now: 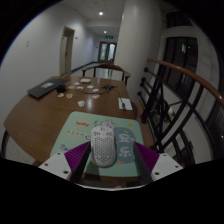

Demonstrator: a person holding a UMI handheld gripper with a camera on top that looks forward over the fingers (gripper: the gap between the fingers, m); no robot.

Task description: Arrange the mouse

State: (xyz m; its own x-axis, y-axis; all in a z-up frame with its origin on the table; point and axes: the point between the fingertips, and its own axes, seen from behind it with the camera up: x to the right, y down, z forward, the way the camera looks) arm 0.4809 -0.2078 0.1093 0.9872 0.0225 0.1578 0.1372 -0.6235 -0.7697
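Observation:
A white perforated mouse (103, 146) lies on a green mouse mat (80, 127) at the near edge of a round wooden table (50, 112). A grey mouse (125, 143) lies just to its right on the same mat. My gripper (110, 160) is open. Its purple fingertips (78, 157) stand wide to either side. The white mouse sits between them with a gap at each side, and the grey mouse is close to the right finger.
A dark laptop (42, 90) lies at the table's far left. Small dishes and items (93, 86) sit at the far middle. A white object (125, 103) lies at the right. Chairs (113, 70) stand around the table, and a railing (190, 85) runs along the right.

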